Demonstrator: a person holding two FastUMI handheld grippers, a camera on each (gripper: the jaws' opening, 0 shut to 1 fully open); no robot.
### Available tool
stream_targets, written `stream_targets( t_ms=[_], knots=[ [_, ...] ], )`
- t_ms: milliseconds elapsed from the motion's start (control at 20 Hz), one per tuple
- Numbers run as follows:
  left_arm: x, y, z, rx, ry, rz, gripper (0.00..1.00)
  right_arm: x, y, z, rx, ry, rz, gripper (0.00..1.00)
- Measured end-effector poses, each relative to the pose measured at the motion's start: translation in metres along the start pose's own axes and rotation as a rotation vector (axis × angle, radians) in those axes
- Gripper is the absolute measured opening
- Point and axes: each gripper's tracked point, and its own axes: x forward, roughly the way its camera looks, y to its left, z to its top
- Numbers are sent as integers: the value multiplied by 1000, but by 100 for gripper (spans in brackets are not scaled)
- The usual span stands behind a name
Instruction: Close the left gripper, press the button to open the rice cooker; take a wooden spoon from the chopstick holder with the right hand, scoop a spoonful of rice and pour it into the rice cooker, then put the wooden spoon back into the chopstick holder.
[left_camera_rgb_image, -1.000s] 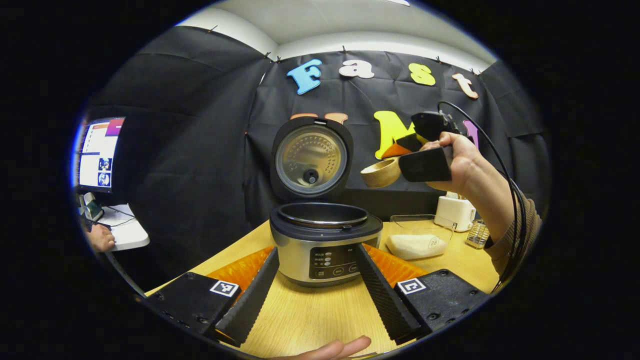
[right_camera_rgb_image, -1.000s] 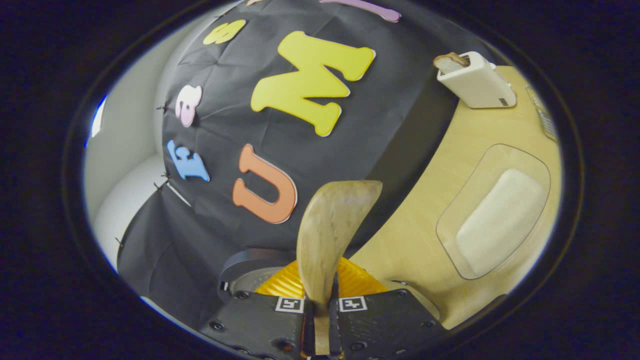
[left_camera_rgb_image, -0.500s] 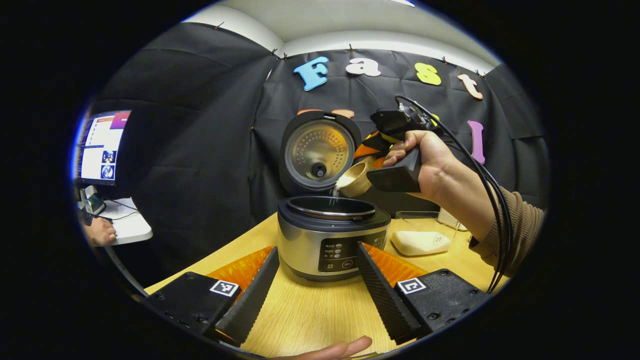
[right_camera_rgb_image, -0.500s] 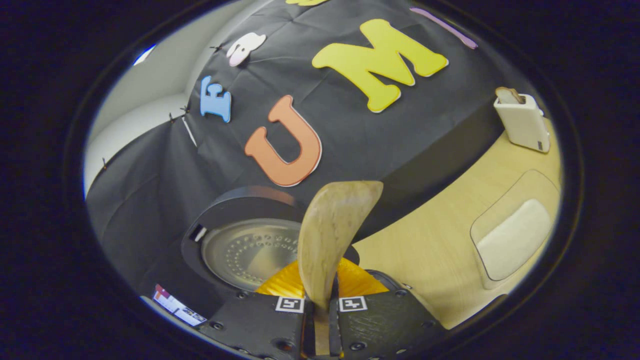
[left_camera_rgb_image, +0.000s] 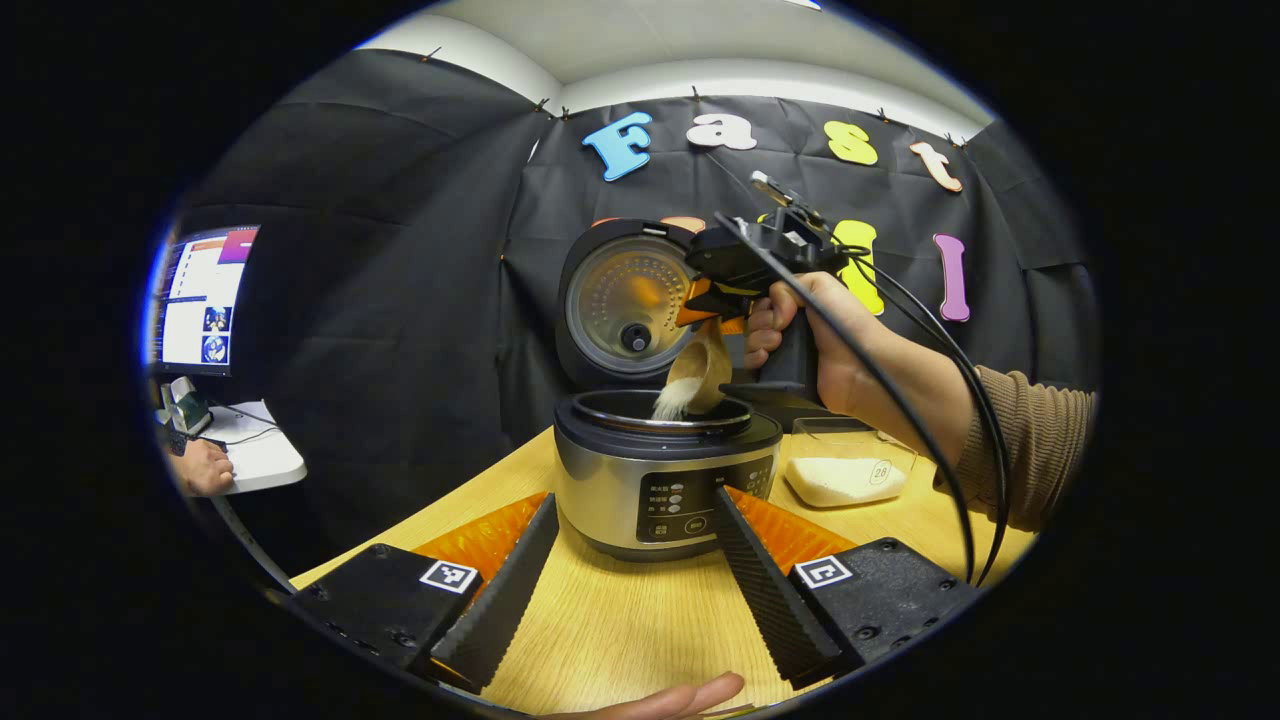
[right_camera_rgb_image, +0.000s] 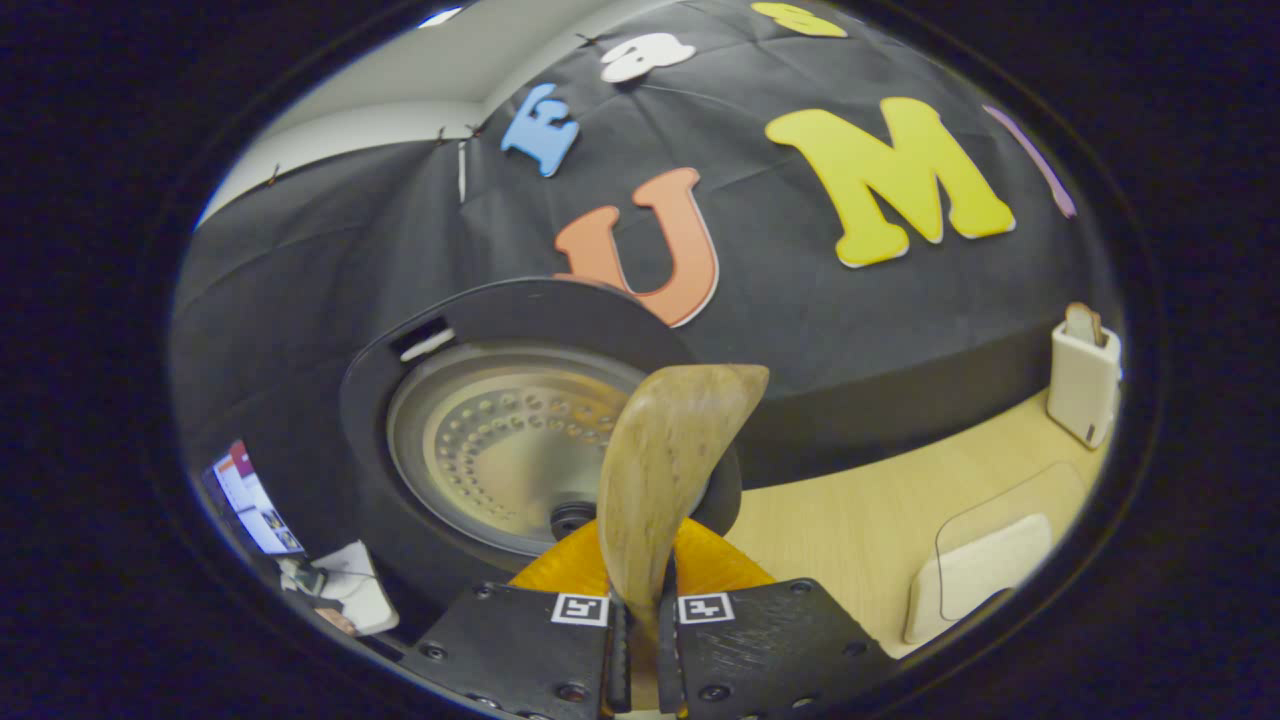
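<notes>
The rice cooker (left_camera_rgb_image: 665, 475) stands on the table with its lid (left_camera_rgb_image: 625, 305) raised upright. Over its pot a hand holds my right gripper (left_camera_rgb_image: 715, 305), shut on the wooden spoon (left_camera_rgb_image: 697, 375), whose bowl is tipped down with white rice streaming into the pot. In the right gripper view the right gripper (right_camera_rgb_image: 640, 640) pinches the wooden spoon (right_camera_rgb_image: 665, 470) by its handle, with the lid (right_camera_rgb_image: 510, 440) just behind. My left gripper (left_camera_rgb_image: 625, 560) hangs low in front of the cooker, open with nothing between its fingers.
A clear tray of rice (left_camera_rgb_image: 845, 475) lies right of the cooker on the wooden table (left_camera_rgb_image: 620, 630); the same tray (right_camera_rgb_image: 985, 570) appears near a white toaster (right_camera_rgb_image: 1083, 375). A monitor (left_camera_rgb_image: 200, 300) and a person's hand sit far left. A fingertip (left_camera_rgb_image: 670, 697) shows at the bottom edge.
The right gripper moved left over the cooker and tipped the spoon downward; rice now pours into the pot. The left gripper stayed in place.
</notes>
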Motion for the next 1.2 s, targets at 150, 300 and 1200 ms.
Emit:
stream_targets(
  t_ms=[150, 300, 1200],
  knots=[
    [3, 0, -3, 3, 9, 0, 99, -1, 12, 0, -103, -21, 7, 11],
    [2, -1, -5, 2, 11, 2, 95, -2, 17, 4, -263, -59, -9, 11],
    [12, 0, -28, -8, 106, 45, 96, -12, 3, 32, -657, -112, -129, 11]
  ],
)
